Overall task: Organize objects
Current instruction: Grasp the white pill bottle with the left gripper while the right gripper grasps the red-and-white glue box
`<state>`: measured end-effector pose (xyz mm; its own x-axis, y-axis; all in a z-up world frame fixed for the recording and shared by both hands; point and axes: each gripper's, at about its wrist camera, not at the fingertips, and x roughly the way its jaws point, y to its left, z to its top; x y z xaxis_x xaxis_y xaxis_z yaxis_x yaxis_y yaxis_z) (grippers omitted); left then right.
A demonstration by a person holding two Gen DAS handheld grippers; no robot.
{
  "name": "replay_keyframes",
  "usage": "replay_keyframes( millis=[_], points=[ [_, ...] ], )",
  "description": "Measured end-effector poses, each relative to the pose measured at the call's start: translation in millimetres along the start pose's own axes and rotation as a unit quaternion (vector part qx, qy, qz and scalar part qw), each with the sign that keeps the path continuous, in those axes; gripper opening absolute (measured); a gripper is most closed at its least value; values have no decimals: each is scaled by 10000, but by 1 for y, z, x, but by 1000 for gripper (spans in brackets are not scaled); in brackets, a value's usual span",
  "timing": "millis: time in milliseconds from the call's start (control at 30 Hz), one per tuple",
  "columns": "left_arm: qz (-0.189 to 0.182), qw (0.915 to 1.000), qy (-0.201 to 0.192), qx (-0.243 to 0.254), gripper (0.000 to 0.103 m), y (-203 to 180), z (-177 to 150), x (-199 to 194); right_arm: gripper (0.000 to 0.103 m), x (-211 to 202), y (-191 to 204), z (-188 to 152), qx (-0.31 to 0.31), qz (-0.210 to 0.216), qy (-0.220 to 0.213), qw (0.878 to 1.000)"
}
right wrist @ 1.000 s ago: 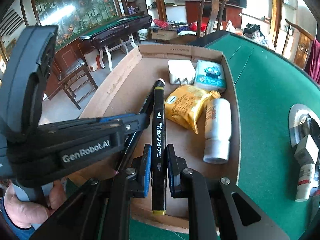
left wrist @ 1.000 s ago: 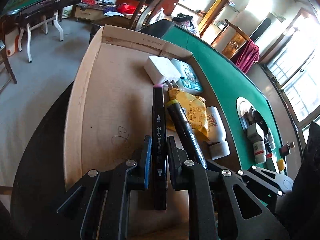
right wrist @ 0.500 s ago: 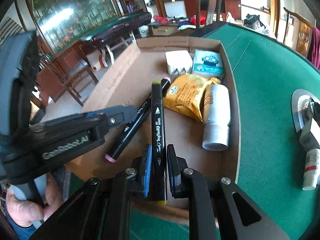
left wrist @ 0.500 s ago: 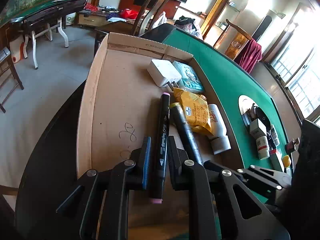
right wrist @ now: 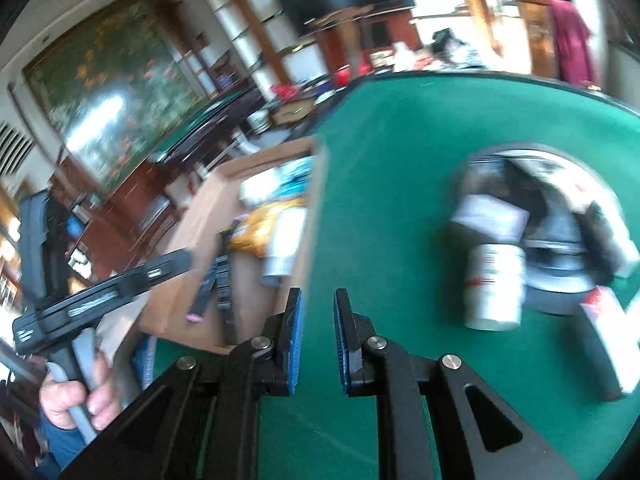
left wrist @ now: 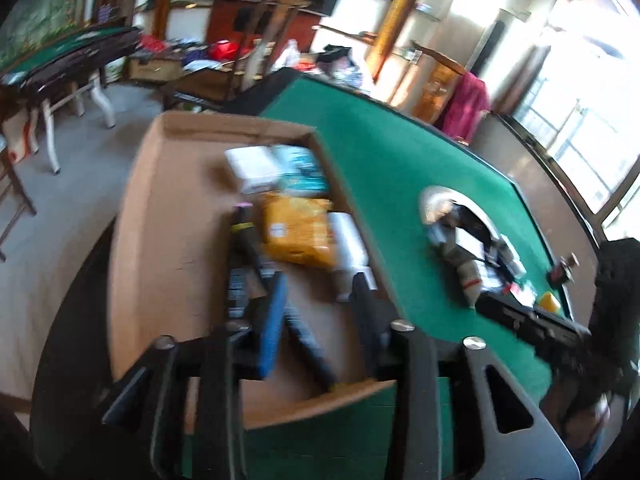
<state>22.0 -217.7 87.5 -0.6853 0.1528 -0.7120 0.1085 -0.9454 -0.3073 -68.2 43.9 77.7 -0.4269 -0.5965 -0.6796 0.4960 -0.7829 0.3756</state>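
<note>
Both views are blurred by motion. A shallow cardboard box [left wrist: 160, 240] lies on the green table. Two black markers [left wrist: 244, 256] lie side by side in it, also seen in the right wrist view [right wrist: 218, 280]. My left gripper [left wrist: 320, 312] is open and empty above the box's near end. My right gripper [right wrist: 318, 324] is open and empty over bare green felt, right of the box. A pile of small boxes and a white bottle [right wrist: 496, 288] sits at a round tray [right wrist: 560, 280] to its right.
In the box lie a yellow packet [left wrist: 296, 228], a white bottle [left wrist: 348, 248], a white box [left wrist: 252, 168] and a blue-white pack [left wrist: 300, 168]. Chairs and another table stand beyond the table's far edge.
Both grippers have opened and let go of their markers, which now lie in the box. Both have swung right, the right one out over the green felt toward the pile.
</note>
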Motion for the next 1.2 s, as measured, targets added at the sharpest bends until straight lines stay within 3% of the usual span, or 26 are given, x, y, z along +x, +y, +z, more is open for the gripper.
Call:
replay_keyframes(
  millis=[100,333,467,667,767,1000,1200],
  points=[
    [-192,9993,109,310,41,-31,1,7,14,-22,-38,-3,94,-372,-202,9991],
    [-791,9905,838,750,41,-106,0,58,14,-67,-103,-8,219,-1003,-516,9934],
    [-1113,9813,1310,862,41,-147,8,95,22,-73,-130,-12,313,-1170,-365,9920],
    [-789,9807,1554,890,41,-176,18,134,24,-75,-144,-16,245,-1328,-135,9908],
    [-557,9810,1598,953,41,-179,18,145,34,-76,-146,-17,156,-1413,-114,9898],
    [-413,9764,1766,1168,41,-191,8,168,35,-72,-149,-18,151,-1436,-32,9895],
    [-341,9737,1537,1648,37,-190,-7,166,35,-66,-151,-20,59,-1478,132,9889]
  ],
)
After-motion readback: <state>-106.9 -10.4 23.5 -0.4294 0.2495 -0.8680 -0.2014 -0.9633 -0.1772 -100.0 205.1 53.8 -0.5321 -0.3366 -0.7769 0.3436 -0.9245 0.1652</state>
